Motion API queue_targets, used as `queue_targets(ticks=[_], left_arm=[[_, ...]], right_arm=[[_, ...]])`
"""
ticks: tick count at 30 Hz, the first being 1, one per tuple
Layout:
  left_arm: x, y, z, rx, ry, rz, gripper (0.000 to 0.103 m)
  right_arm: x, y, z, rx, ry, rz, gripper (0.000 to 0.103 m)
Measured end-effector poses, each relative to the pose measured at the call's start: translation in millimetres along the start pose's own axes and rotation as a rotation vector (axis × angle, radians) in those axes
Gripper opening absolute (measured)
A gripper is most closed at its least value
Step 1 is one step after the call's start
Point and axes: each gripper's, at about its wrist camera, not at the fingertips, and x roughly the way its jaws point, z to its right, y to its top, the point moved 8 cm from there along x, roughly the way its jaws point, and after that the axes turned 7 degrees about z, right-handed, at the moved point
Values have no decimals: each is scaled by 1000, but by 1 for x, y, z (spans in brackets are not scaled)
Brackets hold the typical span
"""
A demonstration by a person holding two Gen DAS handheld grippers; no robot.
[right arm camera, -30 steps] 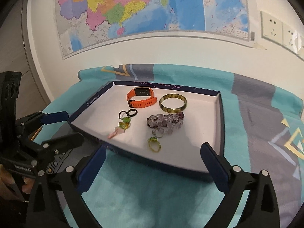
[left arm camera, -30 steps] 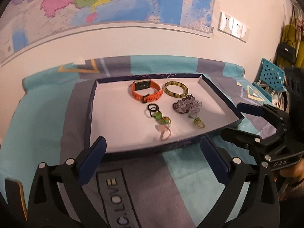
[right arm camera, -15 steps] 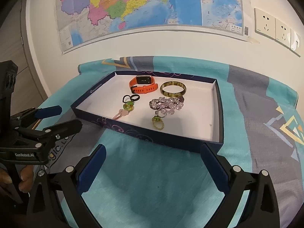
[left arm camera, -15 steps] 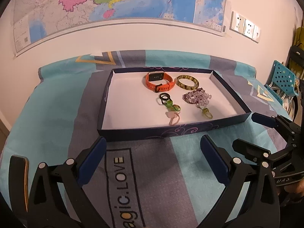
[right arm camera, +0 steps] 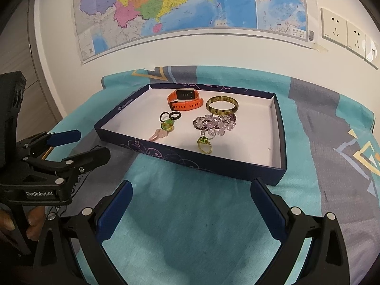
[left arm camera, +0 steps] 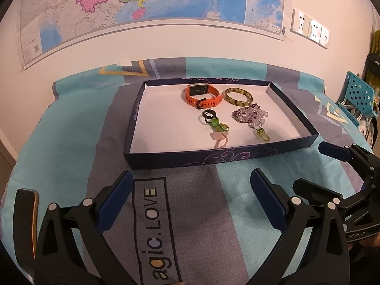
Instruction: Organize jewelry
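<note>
A dark blue shallow box [left arm camera: 223,158] [right arm camera: 190,161] with a white floor lies on the cloth. In it are an orange watch [left arm camera: 203,93] [right arm camera: 185,99], a mottled olive bangle [left arm camera: 238,96] [right arm camera: 222,105], a purple bead bracelet [left arm camera: 249,116] [right arm camera: 215,122], black rings [left arm camera: 208,116] [right arm camera: 171,116], green rings [left arm camera: 219,125] [right arm camera: 167,125], a pink piece [left arm camera: 219,139] [right arm camera: 158,135] and a yellow-green ring [left arm camera: 262,135] [right arm camera: 204,145]. My left gripper [left arm camera: 190,197] is open and empty, in front of the box. My right gripper [right arm camera: 190,206] is open and empty, in front of the box's right corner.
A teal and grey cloth [left arm camera: 71,142] [right arm camera: 332,166] covers the table against a wall with a map [left arm camera: 142,4] and sockets [right arm camera: 344,33]. A teal crate [left arm camera: 358,95] stands off the right edge. A wooden strip [left arm camera: 35,213] shows at the left edge.
Both grippers have drawn back from the box and risen, so the box looks smaller and farther. Both stay open. The jewelry has not moved.
</note>
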Motion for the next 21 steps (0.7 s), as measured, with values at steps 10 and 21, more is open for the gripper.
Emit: queue_targets(ticks=[10,21], left_arm=[[0,-3,1,6,11,-7,97],[-1,-5,2,4,10,-11,97]], right_arm=[[-1,-3,1,13,0,-4,96],[-1,-4,1,20,2,-5,96]])
